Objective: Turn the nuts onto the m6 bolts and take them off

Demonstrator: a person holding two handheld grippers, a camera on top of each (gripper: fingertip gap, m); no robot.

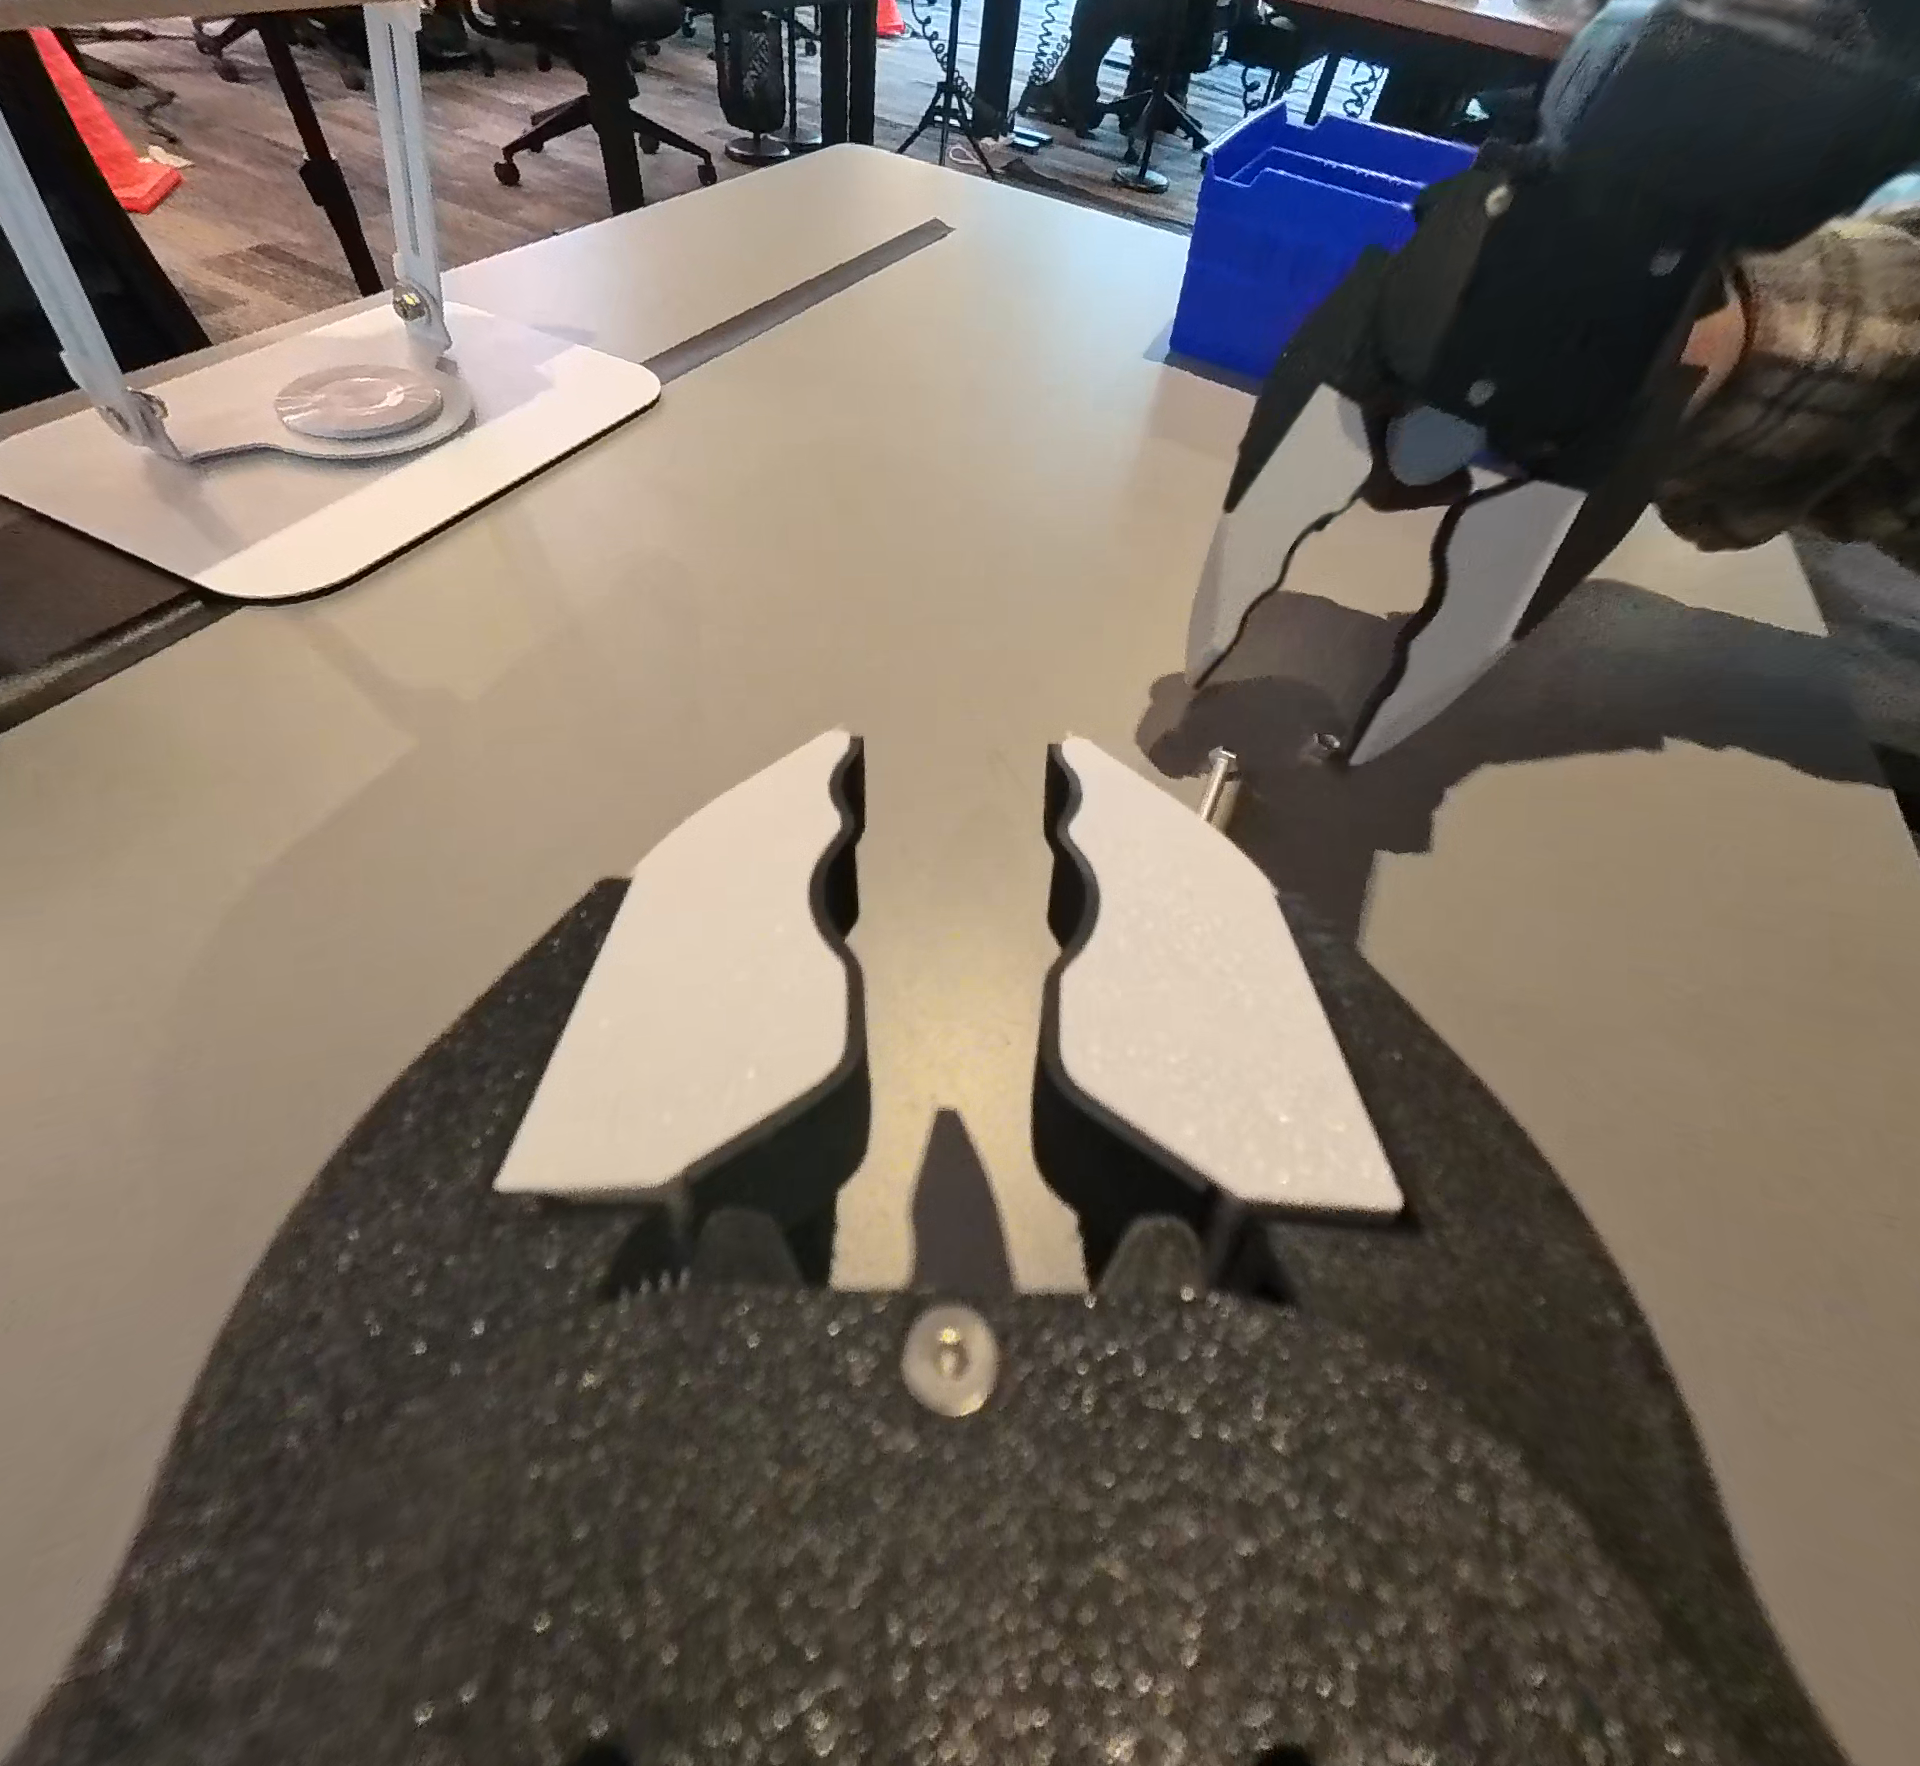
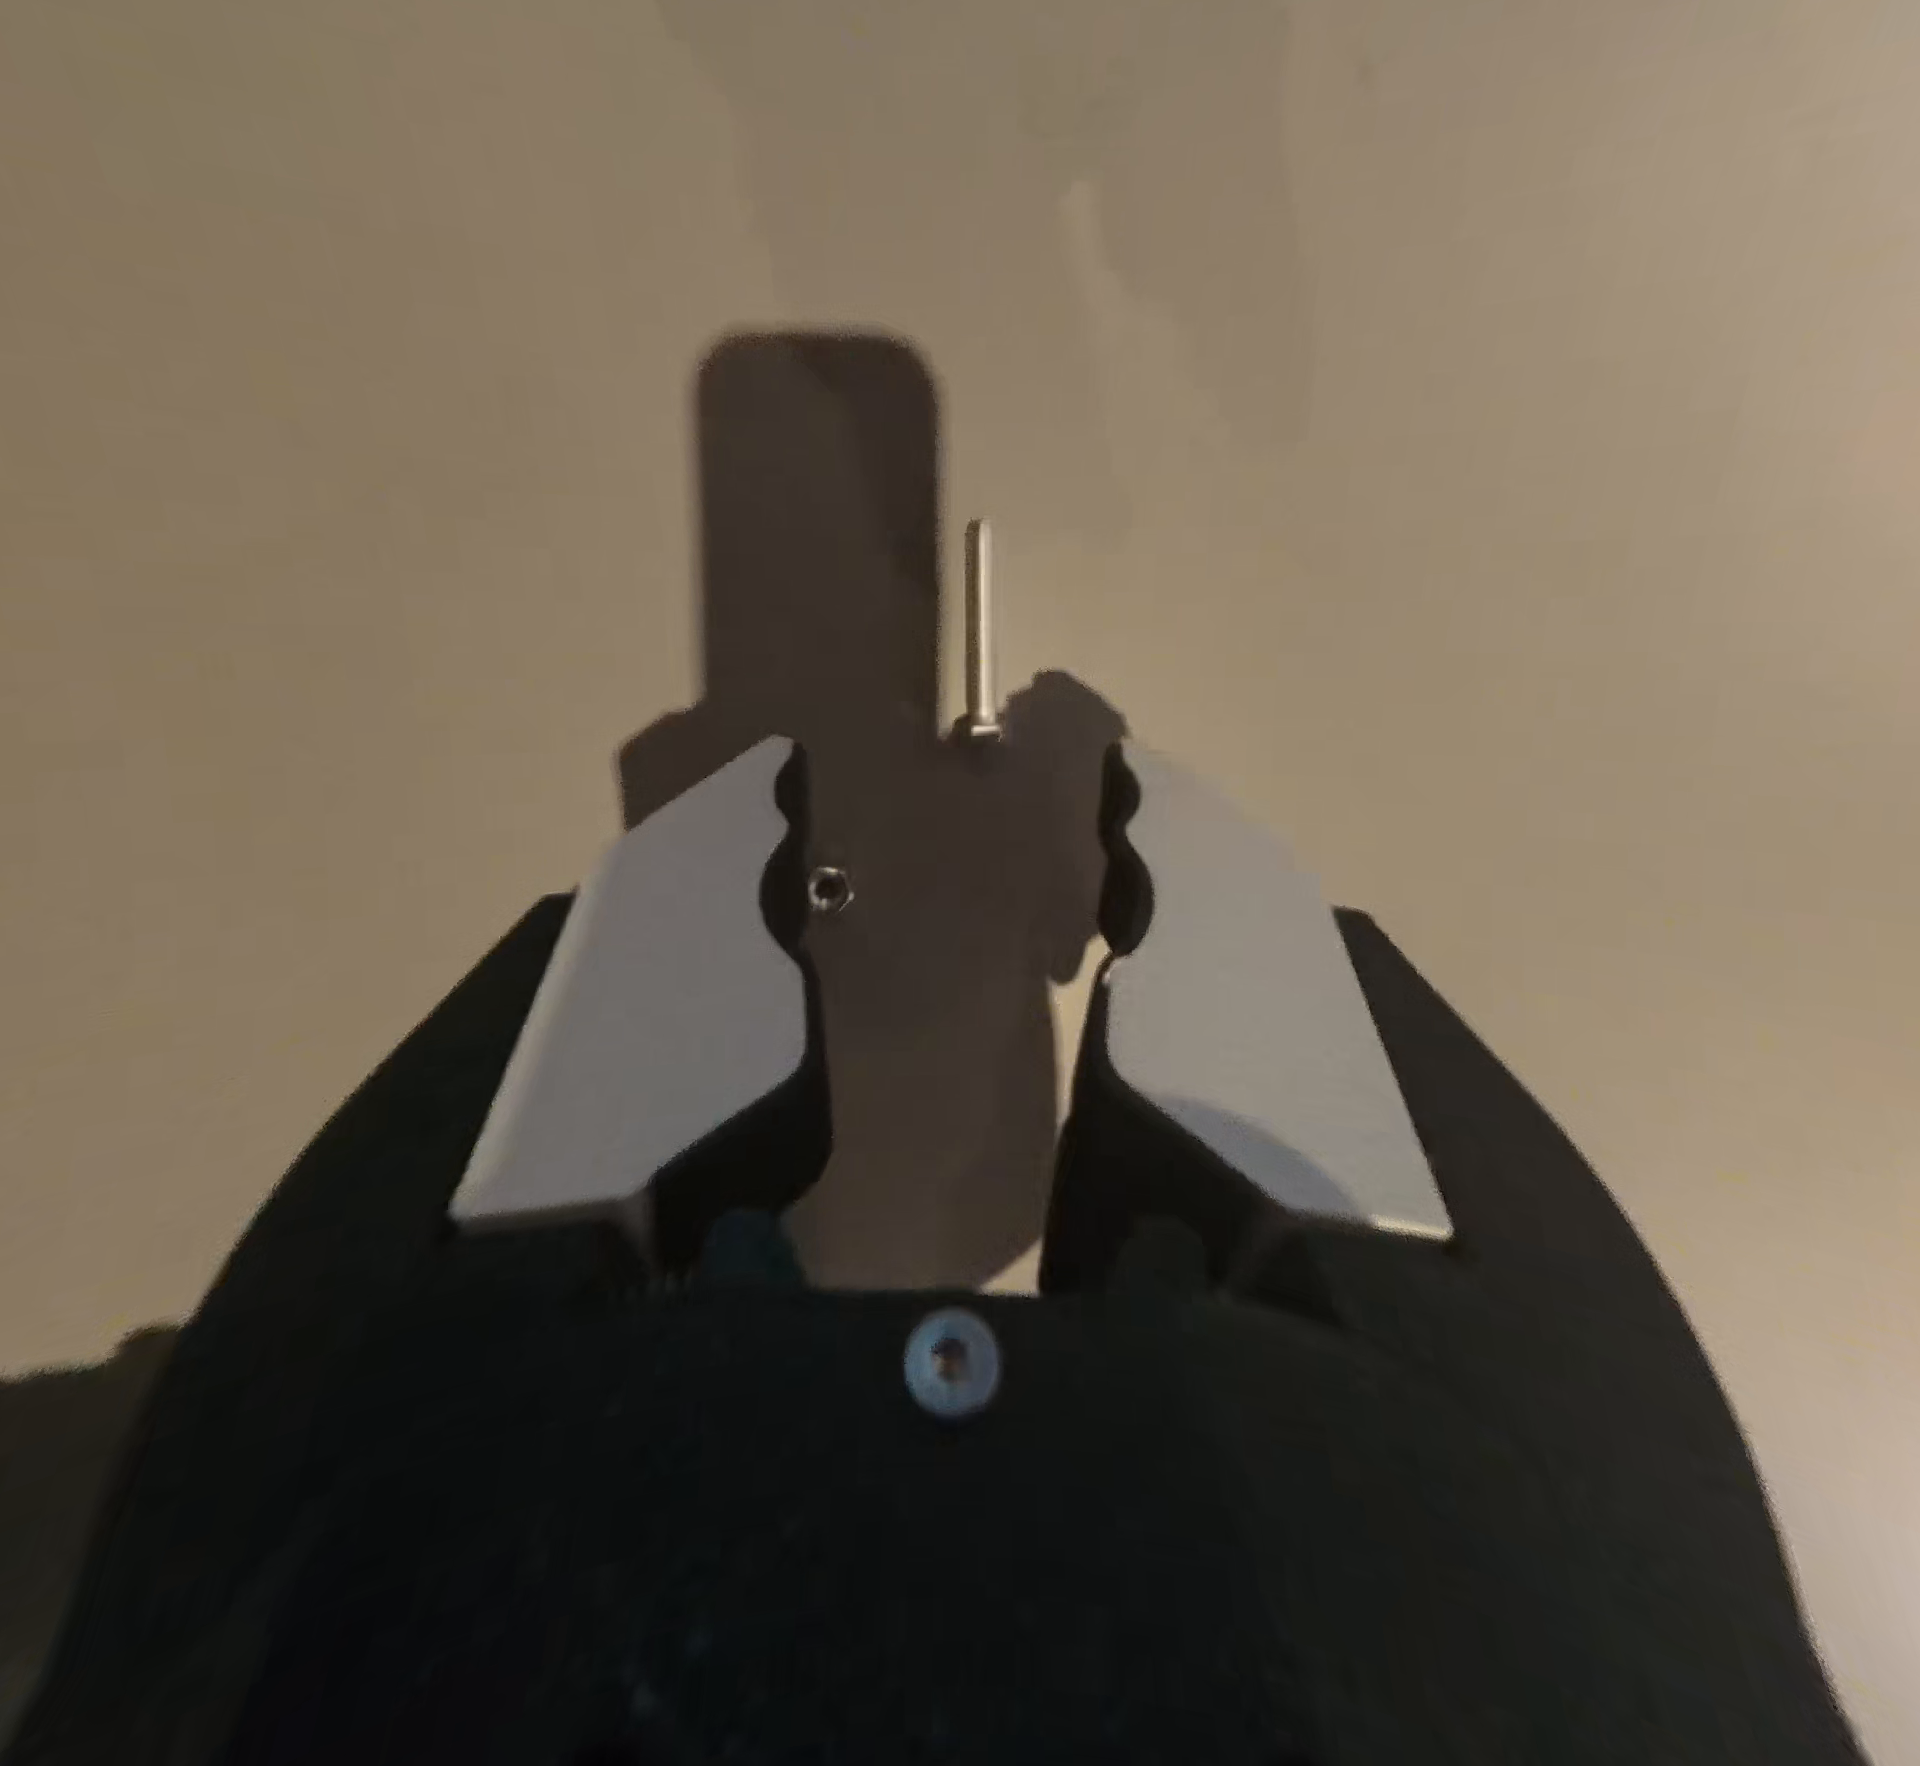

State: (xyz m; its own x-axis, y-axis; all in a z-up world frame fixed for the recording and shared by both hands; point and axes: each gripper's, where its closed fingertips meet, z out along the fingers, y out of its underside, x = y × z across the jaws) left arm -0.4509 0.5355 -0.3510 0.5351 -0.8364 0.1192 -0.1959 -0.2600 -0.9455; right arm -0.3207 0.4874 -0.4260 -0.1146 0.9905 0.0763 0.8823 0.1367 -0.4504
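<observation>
Left wrist view: the left gripper [image 1: 961,760] hangs low over the beige table [image 1: 727,594], its two white fingers [image 1: 727,937] spread apart with only bare tabletop between them. Just beyond the tip of its right-hand finger a silver bolt [image 1: 1212,786] lies on the table, partly hidden by that finger. Farther toward the table's right edge the right gripper [image 1: 1273,719] points down at the surface, fingers spread, held by a hand in a plaid sleeve [image 1: 1808,386]. A small nut [image 1: 1325,742] sits on the table right at the tip of its nearer finger; whether the finger touches it cannot be told from here. Bolt and nut lie near each other but apart, both in the gripper's shadow. At the table's left edge stands a white stand base [image 1: 343,469], and a blue bin [image 1: 1299,251] sits past the far right corner.

Right wrist view: the right gripper [image 2: 951,781] looks steeply down at the table [image 2: 1455,366], fingers spread. The nut [image 2: 830,888] lies flat between them, close against the inner face of the left-hand finger [image 2: 665,989], with a wide gap to the other finger, so it is not pinched. The bolt [image 2: 978,636] lies just ahead of the fingertips, head nearest the gripper, shank pointing away.
</observation>
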